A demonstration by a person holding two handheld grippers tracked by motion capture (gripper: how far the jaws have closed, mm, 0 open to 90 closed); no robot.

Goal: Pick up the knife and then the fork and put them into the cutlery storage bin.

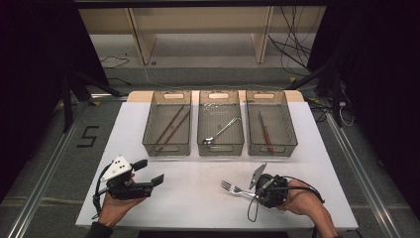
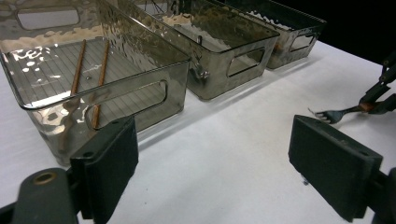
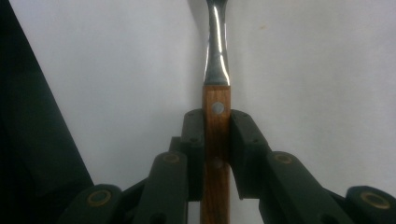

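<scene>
Your right gripper (image 3: 216, 140) has its jaws closed on the wooden handle of the fork (image 1: 234, 189), which lies on the white counter (image 1: 198, 208) at the near right, tines pointing left. The step in hand appears to be the pick-up: the grip is made, the lift is not yet done. Your left gripper (image 1: 151, 171) rests at the near left with its jaws wide apart and nothing between them. Three clear bins stand in a row at the far side: the left bin (image 1: 148, 144) holds chopsticks (image 1: 171, 125), the middle bin (image 1: 202, 145) a spoon (image 1: 221, 131), the right bin (image 1: 293, 144) a knife (image 1: 265, 133) with a similar wooden handle. The next move probably calls for a level lift and a carry to one of these bins; which one the fork belongs in cannot be told. The right gripper view shows the pads pressing both handle edges just below the first rivet, which the high view leaves too small to judge. The left gripper view shows the tines (image 2: 324, 115) side-on, low over the counter.
</scene>
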